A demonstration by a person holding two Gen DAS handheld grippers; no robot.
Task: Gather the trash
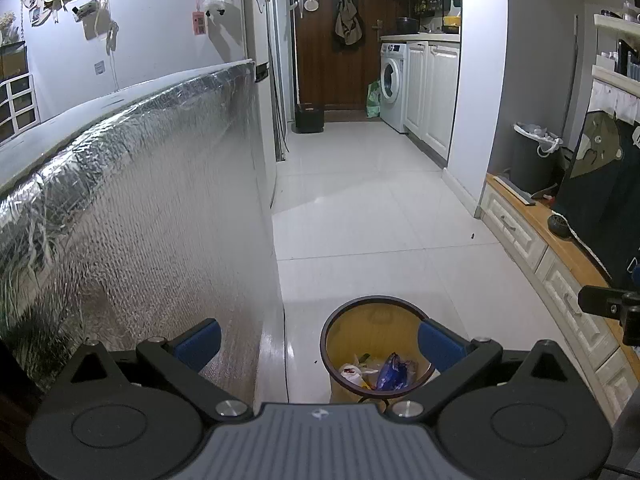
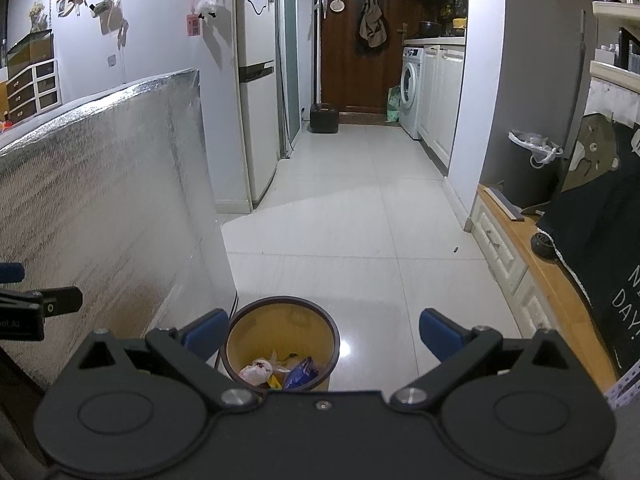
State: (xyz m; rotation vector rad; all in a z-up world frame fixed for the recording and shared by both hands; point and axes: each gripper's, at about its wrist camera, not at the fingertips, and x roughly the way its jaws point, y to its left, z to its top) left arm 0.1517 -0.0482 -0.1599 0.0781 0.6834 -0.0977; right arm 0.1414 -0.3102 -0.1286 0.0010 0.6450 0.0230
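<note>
The waste bin [image 1: 376, 350] sits on the white tiled floor [image 1: 360, 208], its near rim cut off by the left gripper [image 1: 319, 339], whose right blue pad overlaps the rim. Inside lie a white crumpled wad [image 1: 352, 374] and a blue wrapper [image 1: 394, 372]; the yellowish scraps between them are hard to make out. Both the left gripper and the right gripper [image 2: 323, 337] are spread wide, holding nothing. The right view shows the bin just beside the foil-covered panel [image 2: 100, 208]; the left view shows that panel's crinkled top edge.
</note>
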